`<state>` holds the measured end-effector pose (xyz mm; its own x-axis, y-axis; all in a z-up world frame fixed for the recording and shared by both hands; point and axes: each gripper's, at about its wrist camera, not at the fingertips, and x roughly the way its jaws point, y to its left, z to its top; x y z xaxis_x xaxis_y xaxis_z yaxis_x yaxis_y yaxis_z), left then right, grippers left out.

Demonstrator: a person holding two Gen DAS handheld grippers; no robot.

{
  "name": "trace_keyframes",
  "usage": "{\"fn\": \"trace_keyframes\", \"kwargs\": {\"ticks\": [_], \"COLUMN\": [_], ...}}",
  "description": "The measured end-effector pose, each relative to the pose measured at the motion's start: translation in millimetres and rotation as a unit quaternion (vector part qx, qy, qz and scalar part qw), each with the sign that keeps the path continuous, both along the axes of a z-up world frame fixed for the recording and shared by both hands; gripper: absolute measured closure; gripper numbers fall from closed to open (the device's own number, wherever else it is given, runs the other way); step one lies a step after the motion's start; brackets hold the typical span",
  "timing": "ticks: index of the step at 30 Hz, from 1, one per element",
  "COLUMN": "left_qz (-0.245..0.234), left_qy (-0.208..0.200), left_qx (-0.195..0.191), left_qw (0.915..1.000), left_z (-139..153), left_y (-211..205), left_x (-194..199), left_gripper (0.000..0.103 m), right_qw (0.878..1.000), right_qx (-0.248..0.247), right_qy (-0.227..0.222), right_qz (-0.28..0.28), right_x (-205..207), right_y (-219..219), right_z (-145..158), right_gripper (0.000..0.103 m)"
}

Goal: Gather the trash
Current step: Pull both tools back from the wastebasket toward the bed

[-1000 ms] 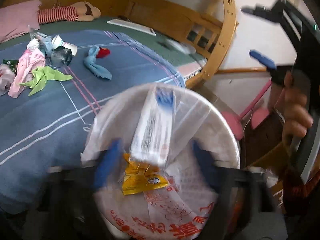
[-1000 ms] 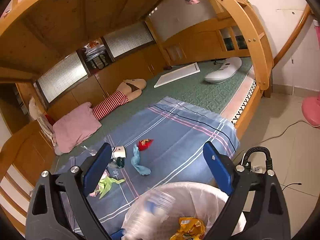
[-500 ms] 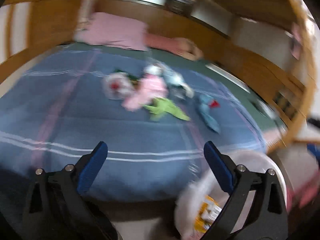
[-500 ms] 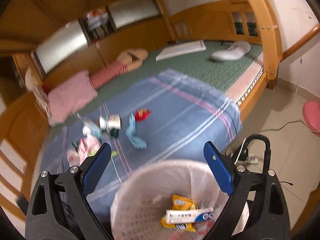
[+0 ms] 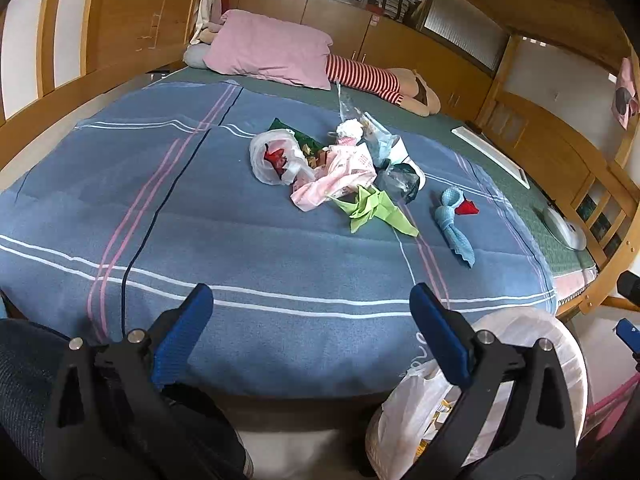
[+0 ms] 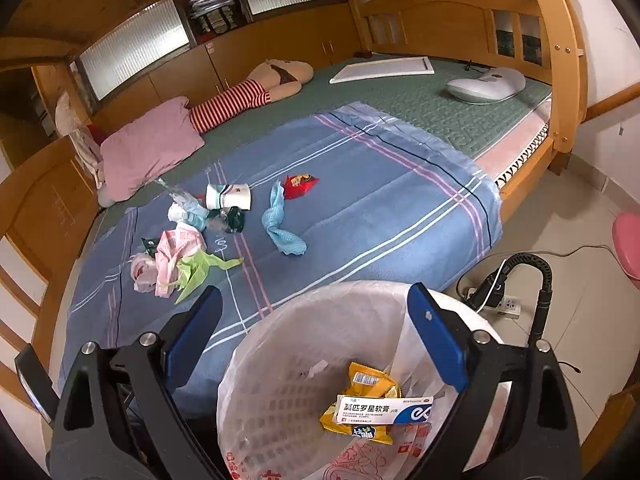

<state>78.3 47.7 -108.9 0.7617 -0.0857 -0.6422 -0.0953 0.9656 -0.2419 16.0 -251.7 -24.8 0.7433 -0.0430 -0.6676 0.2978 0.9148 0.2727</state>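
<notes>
Trash lies in a heap mid-bed on the blue blanket (image 5: 240, 240): a white plastic bag (image 5: 274, 156), pink wrapping (image 5: 340, 176), green paper (image 5: 372, 210), a light blue cloth (image 5: 454, 226), a red wrapper (image 5: 467, 209) and a paper cup (image 6: 229, 197). My left gripper (image 5: 310, 320) hangs open and empty over the blanket's near edge. Beside the bed stands a white lined bin (image 6: 280, 360) holding a white medicine box (image 6: 384, 410) on a yellow wrapper (image 6: 370, 380). My right gripper (image 6: 314, 320) is open and empty above the bin's rim.
A pink pillow (image 5: 272, 52) and a striped soft toy (image 5: 372, 80) lie at the head of the bed. Wooden bed posts (image 6: 560, 60) rise at the foot. On the tiled floor right of the bin lie a power strip (image 6: 500, 304) and cable. A pink stool (image 6: 628, 240) stands farther right.
The white box has dropped from my left gripper into the bin. That gripper swung left, from over the bin to face the bed. My right gripper sank a little toward the bin.
</notes>
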Motion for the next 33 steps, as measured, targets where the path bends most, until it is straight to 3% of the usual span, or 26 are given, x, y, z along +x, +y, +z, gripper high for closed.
{"fn": "trace_keyframes", "kwargs": {"ticks": [33], "left_qz": [0.011], "left_qy": [0.016], "left_qx": [-0.005], "left_qw": [0.9998], "left_z": [-6.8], "left_y": [5.7], "left_x": [3.1], "left_gripper": [0.004], "right_qw": [0.999], "right_qx": [0.0], "right_qy": [0.033], "right_qz": [0.024], "right_x": [7.3], "right_y": [13.1], "right_z": [-18.1], "right_gripper": [0.011]}}
